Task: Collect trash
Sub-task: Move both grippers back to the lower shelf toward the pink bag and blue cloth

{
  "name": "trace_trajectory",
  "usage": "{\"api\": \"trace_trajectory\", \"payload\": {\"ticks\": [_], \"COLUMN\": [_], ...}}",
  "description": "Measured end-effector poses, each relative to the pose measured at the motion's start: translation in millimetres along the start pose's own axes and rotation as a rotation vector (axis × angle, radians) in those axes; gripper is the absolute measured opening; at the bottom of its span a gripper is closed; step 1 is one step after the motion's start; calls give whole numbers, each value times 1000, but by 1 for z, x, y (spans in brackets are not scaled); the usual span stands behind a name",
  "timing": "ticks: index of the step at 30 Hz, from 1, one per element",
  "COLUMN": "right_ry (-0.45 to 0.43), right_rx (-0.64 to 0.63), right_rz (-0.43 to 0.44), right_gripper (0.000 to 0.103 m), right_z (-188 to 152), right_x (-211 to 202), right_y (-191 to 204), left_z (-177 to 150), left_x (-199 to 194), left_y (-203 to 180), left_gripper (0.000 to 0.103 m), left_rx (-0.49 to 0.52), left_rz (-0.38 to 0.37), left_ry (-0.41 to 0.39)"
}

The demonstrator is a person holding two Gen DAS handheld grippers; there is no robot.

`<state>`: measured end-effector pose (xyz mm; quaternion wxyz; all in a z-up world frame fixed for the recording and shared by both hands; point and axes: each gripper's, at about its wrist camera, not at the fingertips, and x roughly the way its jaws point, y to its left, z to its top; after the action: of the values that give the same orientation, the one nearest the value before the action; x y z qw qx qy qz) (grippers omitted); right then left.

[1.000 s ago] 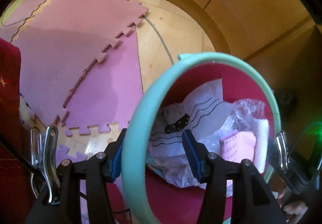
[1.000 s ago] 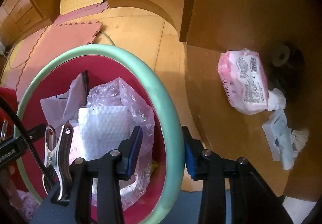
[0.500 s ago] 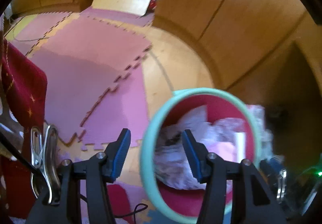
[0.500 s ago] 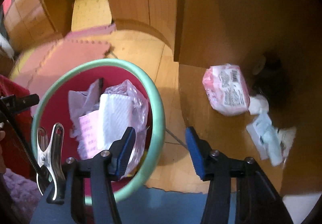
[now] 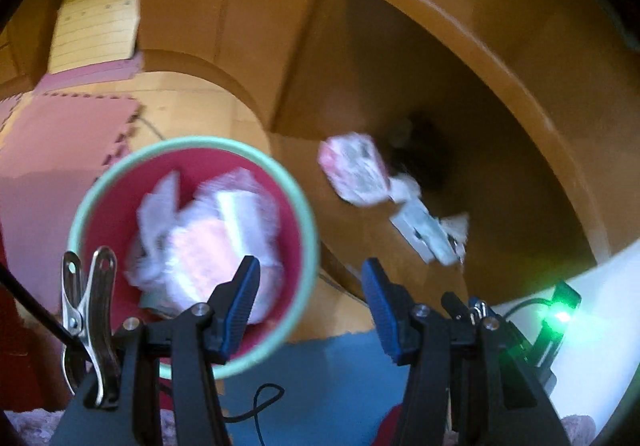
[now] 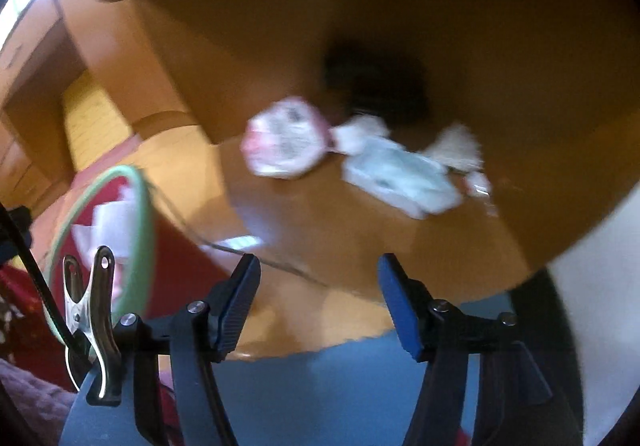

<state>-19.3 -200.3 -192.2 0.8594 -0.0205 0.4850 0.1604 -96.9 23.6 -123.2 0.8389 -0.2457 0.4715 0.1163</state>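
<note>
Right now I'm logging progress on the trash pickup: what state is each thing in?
Red bin with mint-green rim: upright on the floor, released, partly filled with plastic and paper.
Pink printed wrapper: lying under the wooden furniture, not collected.
Pale blue-white packet: lying beside it, not collected.
Left gripper: open, empty.
Right gripper: open, empty, jaws just widened.

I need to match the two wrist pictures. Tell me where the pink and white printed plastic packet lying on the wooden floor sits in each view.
Left wrist view: the pink and white printed plastic packet lies right of centre, above the gripper's fingers.
Right wrist view: the packet lies just left of centre, upper middle.
Shared landmark: the red bin with the mint-green rim, left of the packet in both; the pale blue-white wrapper lies to its right.
</note>
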Motion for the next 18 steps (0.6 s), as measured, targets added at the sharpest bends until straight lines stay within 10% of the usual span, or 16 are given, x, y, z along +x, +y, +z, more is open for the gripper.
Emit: {"api": "trace_trajectory", "payload": {"ticks": [18], "right_ry": [79], "right_rx": [41], "right_rz": [-63], "right_gripper": [63], "right_z": [23], "right_x": [66], "right_y": [-86], "left_z": [18], "left_x": [165], "left_y": [-100], "left_gripper": [55], "left_rx": [15], "left_rz": [-9], "left_ry": [181]}}
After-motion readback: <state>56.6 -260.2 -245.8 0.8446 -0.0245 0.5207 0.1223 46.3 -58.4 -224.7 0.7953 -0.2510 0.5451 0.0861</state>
